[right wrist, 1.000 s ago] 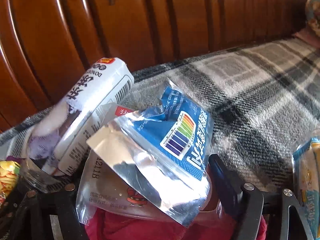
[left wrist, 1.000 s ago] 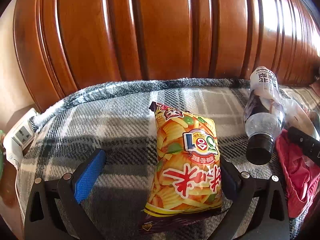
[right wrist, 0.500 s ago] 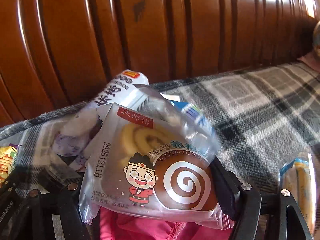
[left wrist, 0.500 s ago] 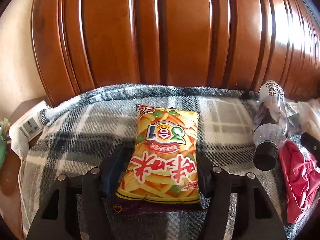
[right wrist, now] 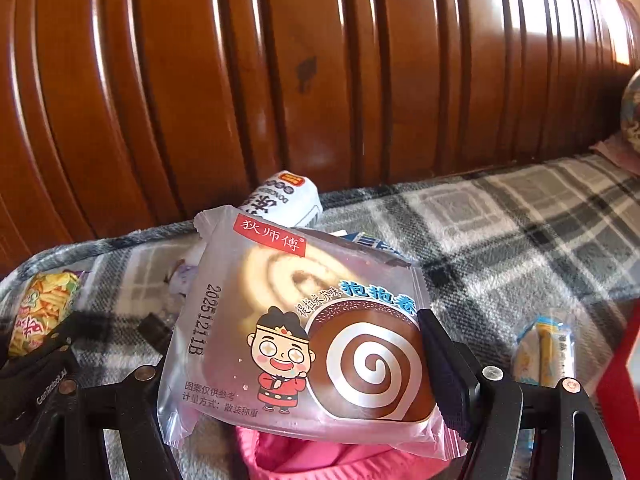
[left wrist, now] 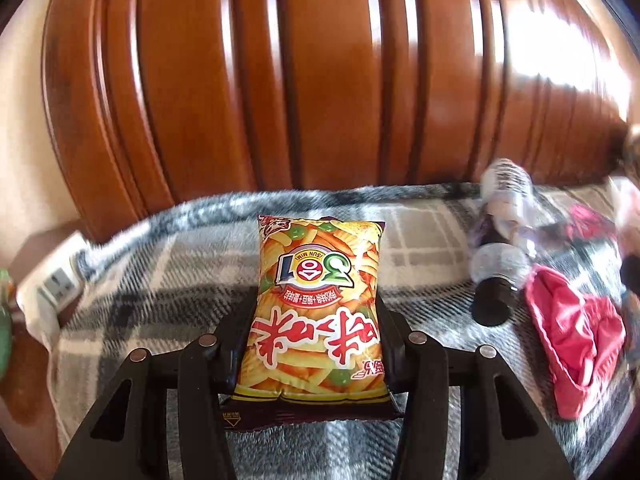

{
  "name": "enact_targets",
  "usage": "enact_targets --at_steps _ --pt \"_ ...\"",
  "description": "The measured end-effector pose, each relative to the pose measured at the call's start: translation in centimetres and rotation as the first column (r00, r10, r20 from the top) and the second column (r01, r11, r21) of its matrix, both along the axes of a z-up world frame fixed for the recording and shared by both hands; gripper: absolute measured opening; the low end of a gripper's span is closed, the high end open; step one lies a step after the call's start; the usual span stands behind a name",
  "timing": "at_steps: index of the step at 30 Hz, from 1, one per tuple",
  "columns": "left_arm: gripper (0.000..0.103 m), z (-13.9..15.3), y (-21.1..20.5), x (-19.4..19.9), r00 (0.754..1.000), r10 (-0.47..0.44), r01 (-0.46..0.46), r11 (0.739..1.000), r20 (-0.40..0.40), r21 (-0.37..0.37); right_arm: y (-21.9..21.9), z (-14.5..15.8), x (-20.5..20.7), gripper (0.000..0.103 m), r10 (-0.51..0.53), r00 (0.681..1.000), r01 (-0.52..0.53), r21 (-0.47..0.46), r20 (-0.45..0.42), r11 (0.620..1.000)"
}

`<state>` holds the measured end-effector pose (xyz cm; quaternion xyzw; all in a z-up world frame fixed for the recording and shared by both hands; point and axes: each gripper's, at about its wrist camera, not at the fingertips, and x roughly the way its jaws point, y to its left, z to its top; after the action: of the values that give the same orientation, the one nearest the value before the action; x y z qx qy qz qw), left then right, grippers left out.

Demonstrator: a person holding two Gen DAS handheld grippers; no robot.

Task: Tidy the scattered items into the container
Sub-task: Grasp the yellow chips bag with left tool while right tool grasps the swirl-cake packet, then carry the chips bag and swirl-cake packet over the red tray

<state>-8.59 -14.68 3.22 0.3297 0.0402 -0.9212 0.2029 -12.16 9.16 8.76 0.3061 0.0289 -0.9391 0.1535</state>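
A yellow chip bag (left wrist: 316,312) stands upside down between the fingers (left wrist: 234,332) of my left gripper (left wrist: 312,320), which is shut on its lower half just above the plaid blanket (left wrist: 168,280). My right gripper (right wrist: 304,360) is shut on a clear swirl cake roll packet (right wrist: 296,320), held above a pink cloth (right wrist: 312,456). Its right finger (right wrist: 444,360) presses the packet's edge; the left finger is hidden behind the packet. The chip bag (right wrist: 42,308) also shows at the far left of the right wrist view.
A plastic bottle (left wrist: 500,256) lies beside a red cloth (left wrist: 572,336) on the blanket. A blue foil packet (right wrist: 376,246) and a small wrapped snack (right wrist: 548,348) lie nearby. The wooden headboard (left wrist: 320,80) rises behind. A white power strip (left wrist: 56,280) sits at the left. A red edge (right wrist: 624,380) shows at the right.
My left jaws closed from wide open onto the chip bag and raised it. My right gripper rose with the cake roll packet; the blue foil packet dropped behind it.
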Motion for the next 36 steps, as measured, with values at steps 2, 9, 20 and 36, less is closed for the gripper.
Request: enact_targets --at_steps 2,9,20,36 --pt "0.053 0.7 0.6 0.6 1.0 -0.018 0.018 1.0 -0.008 -0.013 0.1 0.4 0.5 0.08 0.01 1.0 -0.01 0.001 -0.014 1.0" --pt "0.053 3.6 2.3 2.1 0.998 -0.041 0.037 0.996 -0.049 -0.076 0.7 0.9 2.3 0.08 0.016 1.0 -0.015 0.023 -0.027 1.0" --pt "0.053 7.6 5.5 4.2 0.988 -0.107 0.108 0.994 -0.11 0.003 5.6 3.5 5.7 0.08 -0.083 0.994 0.087 0.054 -0.066 0.995" --pt "0.053 12.8 21.4 4.7 0.897 -0.41 0.405 0.912 -0.162 -0.067 20.3 6.2 10.5 0.081 -0.382 0.913 0.395 0.078 -0.144 0.915"
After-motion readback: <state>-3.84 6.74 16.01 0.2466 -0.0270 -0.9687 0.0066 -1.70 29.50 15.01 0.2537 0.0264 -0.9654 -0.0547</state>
